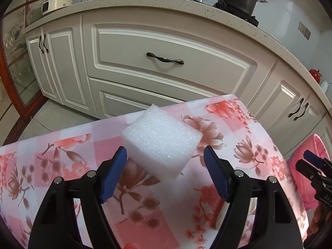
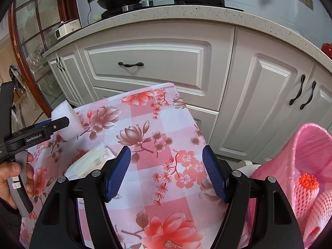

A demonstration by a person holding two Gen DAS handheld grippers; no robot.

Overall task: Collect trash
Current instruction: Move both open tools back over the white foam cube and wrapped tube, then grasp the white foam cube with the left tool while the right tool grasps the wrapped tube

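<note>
**Some trash binned, foam block and wrapper still on the bench**

The white foam block (image 1: 160, 143) sits on the floral-clothed bench (image 1: 238, 128), toward its far left part, close to the far edge. The left gripper (image 1: 165, 174) is lined up on it, its blue fingers (image 1: 113, 176) spread apart on either side of the block's near end; a gap shows at each pad, so nothing is gripped yet. From the right wrist view the same block (image 2: 66, 120) shows beyond the left tool's dark tip.

A second piece, a crumpled pale wrapper (image 2: 91, 161), lies on the cloth nearer than the block, just left of the right gripper (image 2: 167, 174). That gripper's fingers are also released, with only bare cloth between them.

Off the bench's right side stands the pink-lined bin (image 2: 311, 143). Inside it lie white and orange foam fruit nets (image 2: 307, 188), so part of the collecting looks done.

By my reading the job is midway: at least two items remain on the bench. The block seems the piece in hand, needing to be clamped, lifted and carried right to the bin; the wrapper would follow. Whether more trash lies outside these views I cannot tell.
</note>
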